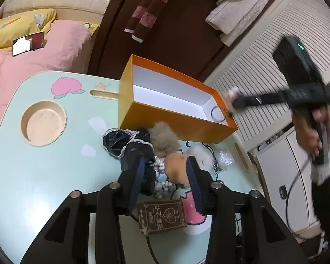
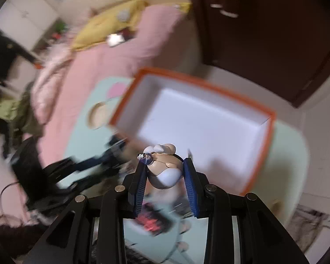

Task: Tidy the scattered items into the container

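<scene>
Right gripper point(image 2: 165, 165) fingers clenched on small beige plastic figurine point(image 2: 164, 169), lower centre, above orange cardboard box point(image 2: 258, 154). Left gripper point(image 1: 165, 167) fingers released over dark lace-trimmed cloth point(image 1: 125, 143) on mint desk point(image 1: 44, 165).

Both wrist views down onto box point(image 1: 176, 118)

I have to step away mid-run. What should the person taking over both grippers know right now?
Right gripper: shut on a small toy figure, held beside the orange box.
Left gripper: open, low over the pile, jaws astride the bead string.
Done: a metal ring lies in the box.
Left on the mint table: dark lace-trimmed cloth, tan fluffy pompom, orange plush piece, white pompom, clear crinkled bag, brown card box.
</scene>
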`<state>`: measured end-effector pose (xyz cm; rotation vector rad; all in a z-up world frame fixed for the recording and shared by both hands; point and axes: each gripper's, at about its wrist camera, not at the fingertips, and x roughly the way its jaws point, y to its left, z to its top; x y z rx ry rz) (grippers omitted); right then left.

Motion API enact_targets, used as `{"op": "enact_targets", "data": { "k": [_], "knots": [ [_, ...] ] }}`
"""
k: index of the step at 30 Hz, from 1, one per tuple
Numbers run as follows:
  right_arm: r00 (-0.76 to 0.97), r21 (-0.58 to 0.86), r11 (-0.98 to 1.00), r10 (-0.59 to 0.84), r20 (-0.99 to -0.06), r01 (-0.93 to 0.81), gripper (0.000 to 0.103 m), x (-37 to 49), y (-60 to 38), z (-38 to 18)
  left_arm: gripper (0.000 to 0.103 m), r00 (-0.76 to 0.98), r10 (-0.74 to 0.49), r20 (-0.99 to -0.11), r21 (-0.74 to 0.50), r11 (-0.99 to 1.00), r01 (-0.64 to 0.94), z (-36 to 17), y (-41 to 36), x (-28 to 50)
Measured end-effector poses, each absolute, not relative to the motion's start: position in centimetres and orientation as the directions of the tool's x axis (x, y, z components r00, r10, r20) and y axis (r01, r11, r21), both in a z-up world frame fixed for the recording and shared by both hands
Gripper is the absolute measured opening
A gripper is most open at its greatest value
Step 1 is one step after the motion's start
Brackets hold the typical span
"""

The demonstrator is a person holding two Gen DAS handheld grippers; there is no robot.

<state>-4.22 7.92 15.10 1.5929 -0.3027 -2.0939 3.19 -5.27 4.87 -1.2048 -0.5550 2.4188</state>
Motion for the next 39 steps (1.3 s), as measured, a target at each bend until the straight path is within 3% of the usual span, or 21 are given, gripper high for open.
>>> {"op": "enact_targets", "data": {
  "k": [9, 14, 15, 17, 20, 25, 31, 39],
  "knots": [
    [-0.156, 0.541, -0.828, -0.559, -0.814, 0.148, 0.032, 1.5, 4.8, 7.2, 0.042, -0.547, 0.484, -0.683, -0.484, -0.861, -0.157, 4.7, -4.6, 4.3],
    [-0.267, 0.499, -0.854, -0.521, -0.811, 0.15, 0.034, 3.4, 5.3, 8.1, 0.042, -0.54, 0.486, -0.687, -0.468, -0.865, -0.184, 4.7, -3.7, 4.9],
    [-0.309, 0.49, -0.857, -0.514, -0.8, 0.157, 0.035, 3.8, 5.4, 8.6, 0.042, -0.538, 0.486, -0.688, -0.467, -0.865, -0.185, 4.7, -3.5, 5.0],
    [-0.379, 0.483, -0.862, -0.504, -0.776, 0.158, 0.051, 4.7, 5.9, 9.7, 0.042, -0.53, 0.484, -0.697, -0.464, -0.867, -0.181, 4.5, -3.4, 5.2],
    [-0.463, 0.477, -0.864, -0.492, -0.738, 0.158, 0.055, 6.0, 5.8, 10.6, 0.042, -0.529, 0.469, -0.707, -0.448, -0.876, -0.178, 4.5, -3.2, 5.7],
    [-0.624, 0.325, -0.941, -0.313, -0.716, 0.1, 0.059, 10.1, 4.9, 11.9, 0.042, -0.554, 0.403, -0.729, -0.374, -0.912, -0.171, 4.8, -2.8, 7.3],
    [-0.721, 0.32, -0.947, -0.237, -0.651, 0.022, 0.061, 16.0, 4.9, 11.1, 0.042, -0.583, 0.287, -0.76, -0.241, -0.958, -0.157, 4.6, -2.4, 11.0],
    [-0.651, 0.149, -0.989, -0.113, -0.751, -0.001, 0.063, 18.2, 2.0, 7.3, 0.042, -0.552, 0.292, -0.781, -0.256, -0.956, -0.143, 2.7, -2.5, 12.8]
  ]
}}
